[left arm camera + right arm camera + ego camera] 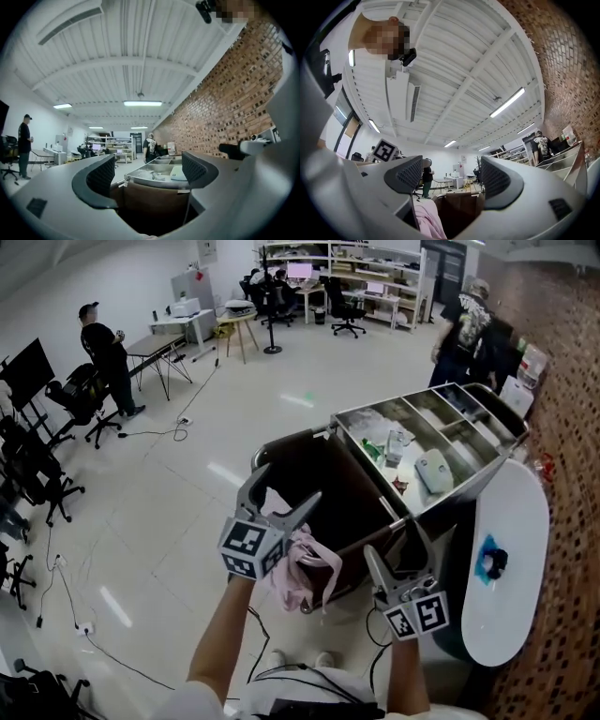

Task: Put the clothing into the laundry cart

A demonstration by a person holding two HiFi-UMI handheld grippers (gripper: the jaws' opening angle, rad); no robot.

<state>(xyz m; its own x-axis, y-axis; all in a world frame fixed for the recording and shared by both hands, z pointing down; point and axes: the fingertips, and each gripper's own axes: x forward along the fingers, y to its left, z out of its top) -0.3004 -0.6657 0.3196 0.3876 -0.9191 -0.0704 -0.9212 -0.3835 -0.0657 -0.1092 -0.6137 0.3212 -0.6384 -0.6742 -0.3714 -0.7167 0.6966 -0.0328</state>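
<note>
Over the near rim of the dark brown fabric laundry cart [323,479] hangs the crumpled pink cloth garment [305,568], part inside, part draped down the outside. Left gripper [289,486] sits just above it, pointing level across the cart mouth. Its jaws are wide apart with nothing between them and no contact with the cloth. Right gripper [392,540] is at the cart's right corner, tilted up, jaws also spread. Pink cloth shows low beside its left jaw in the right gripper view, but the pads are not pressing on it. Marker cube on left gripper [251,549] and marker cube on right gripper [419,615] carry black-and-white square codes, no words. Grey metal compartment tray [464,442] tops the cart's far side; labels on the items in it are too small to read. White oval table [511,559] is at right.
</note>
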